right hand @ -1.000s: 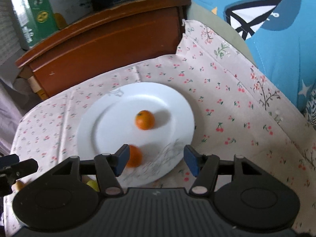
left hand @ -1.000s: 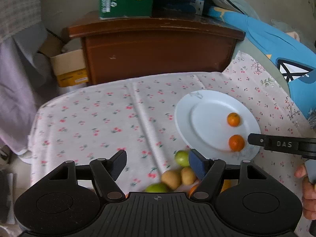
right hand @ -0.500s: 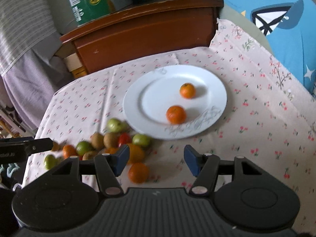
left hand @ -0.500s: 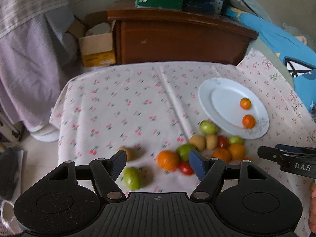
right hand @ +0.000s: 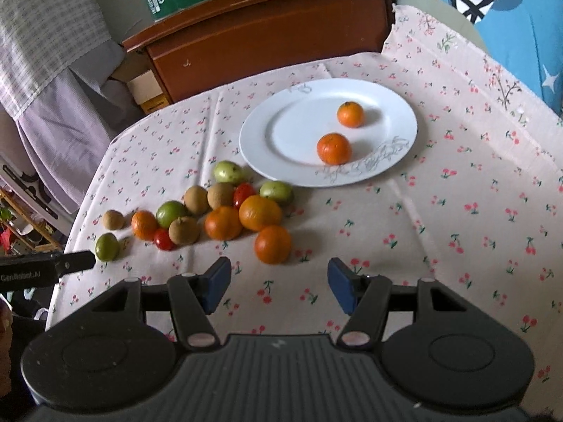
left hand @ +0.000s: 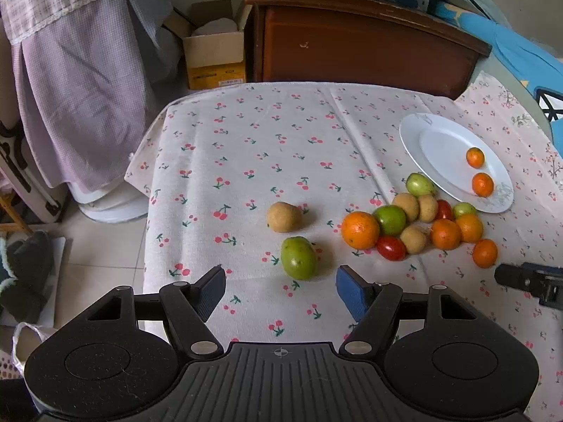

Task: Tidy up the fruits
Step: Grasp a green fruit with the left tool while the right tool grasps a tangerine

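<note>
i have pulled both grippers back from the white plate (right hand: 404, 119); two oranges now sit on it. my left gripper (left hand: 279, 290) and right gripper (right hand: 278, 286) hold jaws apart, empty. the loose fruit pile (right hand: 225, 211), mid-left, still needs sorting.

I see a dark wooden cabinet (left hand: 359, 42) behind the worktop (left hand: 246, 133); left of the cabinet sits an open cardboard box (left hand: 214, 56), then lilac checked cloth (left hand: 77, 81) above pale floor tiles (left hand: 102, 246).

left gripper (left hand: 280, 286) fingers apart over cloth, green fruit (left hand: 299, 257) just ahead, perhaps guava
</note>
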The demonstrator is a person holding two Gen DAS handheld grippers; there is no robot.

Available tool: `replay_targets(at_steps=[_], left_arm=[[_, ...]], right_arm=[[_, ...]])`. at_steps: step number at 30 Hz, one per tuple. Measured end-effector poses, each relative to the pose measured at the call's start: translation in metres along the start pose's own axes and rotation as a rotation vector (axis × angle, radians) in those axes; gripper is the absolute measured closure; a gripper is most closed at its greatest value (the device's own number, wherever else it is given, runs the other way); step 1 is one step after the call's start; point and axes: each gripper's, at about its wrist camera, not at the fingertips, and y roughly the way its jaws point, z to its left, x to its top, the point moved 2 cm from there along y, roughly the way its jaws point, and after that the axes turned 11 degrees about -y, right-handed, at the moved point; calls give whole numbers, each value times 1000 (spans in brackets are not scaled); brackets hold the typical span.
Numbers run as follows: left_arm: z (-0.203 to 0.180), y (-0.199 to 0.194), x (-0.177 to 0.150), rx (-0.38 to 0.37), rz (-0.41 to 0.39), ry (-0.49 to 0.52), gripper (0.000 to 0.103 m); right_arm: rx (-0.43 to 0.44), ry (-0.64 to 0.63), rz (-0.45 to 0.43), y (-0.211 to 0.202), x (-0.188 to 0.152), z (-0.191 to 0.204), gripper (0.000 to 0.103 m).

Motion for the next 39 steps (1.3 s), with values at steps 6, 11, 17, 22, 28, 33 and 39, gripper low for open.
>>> replay_targets(at_steps=[6,11,17,22,28,33,39], left_arm=[[-5,13,1,37,-7,0,34],[-8,21,0,32,-5,-5,36],[-13,26,1,22,-15,9,38],[-17,32,-1,18,-11,22,48],[-19,38,-3,-3,-11,24,65],[-23,39,-4,-20,-19,46,74],[-23,37,-5,-53,-19,45,79]], right_arm=[[-8,1,5,8,-4,-1,41],[-16,12,-14,14,-3,-5,41],[-15,2,-29,20,-1,-4,43],[-18,-27,-38,26,0,0,52],[-18,-50,-55,29,0,3,72],[-3,-43,-55,30,0,3,76],[20,-25,-45,29,0,5,76]])
